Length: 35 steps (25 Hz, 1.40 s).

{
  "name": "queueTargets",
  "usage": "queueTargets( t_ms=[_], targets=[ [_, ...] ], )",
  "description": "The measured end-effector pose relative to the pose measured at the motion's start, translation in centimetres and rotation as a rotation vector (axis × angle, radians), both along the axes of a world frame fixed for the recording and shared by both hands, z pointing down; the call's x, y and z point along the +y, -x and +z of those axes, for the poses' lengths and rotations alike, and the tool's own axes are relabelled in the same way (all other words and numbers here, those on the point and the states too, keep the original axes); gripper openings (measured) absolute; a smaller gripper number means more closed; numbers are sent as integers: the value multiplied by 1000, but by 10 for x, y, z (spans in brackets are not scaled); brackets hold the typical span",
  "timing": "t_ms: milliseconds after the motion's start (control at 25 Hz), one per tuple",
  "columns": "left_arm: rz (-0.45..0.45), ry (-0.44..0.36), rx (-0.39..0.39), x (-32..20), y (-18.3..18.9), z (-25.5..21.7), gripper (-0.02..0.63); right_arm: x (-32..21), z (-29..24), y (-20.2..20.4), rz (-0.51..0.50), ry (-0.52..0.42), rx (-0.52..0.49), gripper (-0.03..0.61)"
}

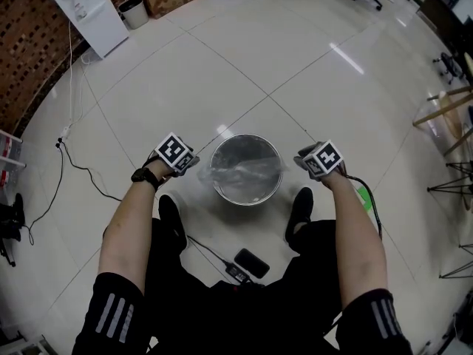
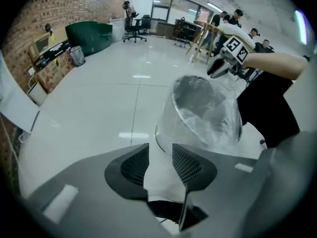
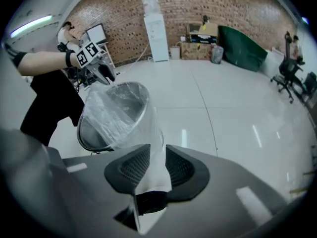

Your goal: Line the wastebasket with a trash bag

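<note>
The round wastebasket (image 1: 247, 199) stands on the shiny white tile floor (image 1: 310, 72), with the clear trash bag (image 1: 236, 170) inside it. The left tool (image 1: 191, 163) and right tool (image 1: 304, 160) are beside it, jaws apart, holding nothing. A brick wall (image 1: 22, 50) stands behind.

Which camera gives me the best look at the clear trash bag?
The head view: it looks straight down into the wastebasket, so the trash bag shows inside and at the rim. Both gripper views show it side-on, draped over the near rim.
</note>
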<state>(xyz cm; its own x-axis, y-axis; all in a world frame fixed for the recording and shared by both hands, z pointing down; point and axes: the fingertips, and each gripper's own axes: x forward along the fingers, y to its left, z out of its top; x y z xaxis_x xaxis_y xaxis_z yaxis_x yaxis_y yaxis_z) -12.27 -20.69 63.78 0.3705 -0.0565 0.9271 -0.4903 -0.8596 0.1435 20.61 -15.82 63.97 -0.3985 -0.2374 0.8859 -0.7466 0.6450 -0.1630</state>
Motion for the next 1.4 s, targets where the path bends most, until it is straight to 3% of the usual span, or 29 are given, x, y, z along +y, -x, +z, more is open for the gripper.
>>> queueTargets(
  t_ms=[120, 240, 400, 520, 680, 920, 1000, 1080, 1120, 1400],
  targets=[
    [114, -7, -14, 31, -8, -13, 141, 15, -18, 25, -164, -54, -31, 110],
    [205, 4, -35, 62, -16, -21, 141, 42, -13, 45, -334, -31, 11, 110],
    [254, 2, -96, 85, -10, -24, 141, 56, 2, 54, -437, -28, 109, 110],
    [268, -43, -152, 85, 3, -30, 141, 52, 2, 53, -441, -55, 150, 110],
    [308, -32, -92, 103, -14, -31, 143, 43, 4, 52, -415, -72, 148, 110],
    [390, -129, -70, 104, -42, -15, 152, 47, 5, 57, -407, -53, 107, 79],
    [394, -162, -65, 100, -46, -15, 100, 52, 5, 59, -422, -44, 112, 13],
    [397, -180, -65, 100, -48, -15, 13, 57, 5, 58, -433, -34, 118, 6],
    [404, -179, -66, 102, -48, -15, 0, 59, 4, 59, -434, -28, 113, 6],
    [490, -111, -62, 136, -40, -11, -5, 90, 0, 72, -450, 29, 30, 6]
  ],
)
